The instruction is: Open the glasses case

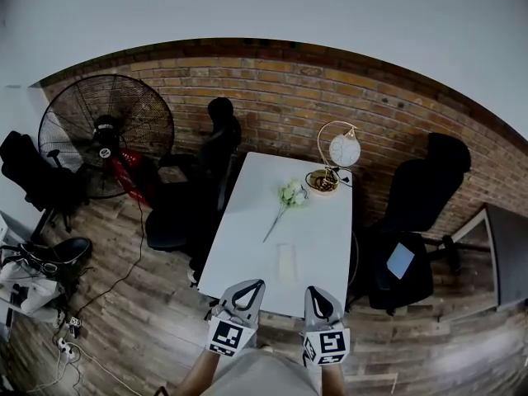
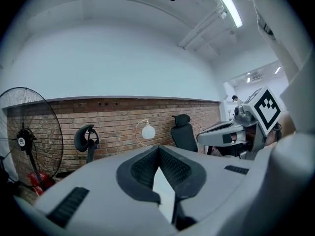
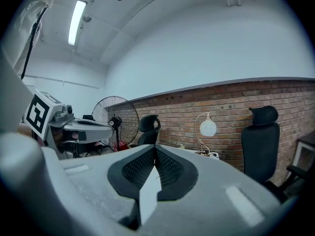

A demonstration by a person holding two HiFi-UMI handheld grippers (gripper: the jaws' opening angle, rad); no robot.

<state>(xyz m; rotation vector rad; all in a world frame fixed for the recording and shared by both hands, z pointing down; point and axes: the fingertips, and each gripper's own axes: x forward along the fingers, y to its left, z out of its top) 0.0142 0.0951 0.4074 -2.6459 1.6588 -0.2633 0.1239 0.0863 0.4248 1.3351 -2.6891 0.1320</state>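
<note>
Two tools, both empty | left hand-held gripper [image 1: 254, 285] jaws together | right hand-held gripper [image 1: 318, 294] jaws together | glasses case [image 1: 286, 262] flat on bench [image 1: 247, 213], near edge, just beyond both | advice: part the jaws before reaching, one steadies the base, the other lifts the lid

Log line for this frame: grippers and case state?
stage: pre-contact | left gripper: shut, empty | right gripper: shut, empty | glasses case: on table, untouched, ahead of grippers

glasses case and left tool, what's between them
Only bare white table lies between the glasses case and the left tool, in the head view.
</note>
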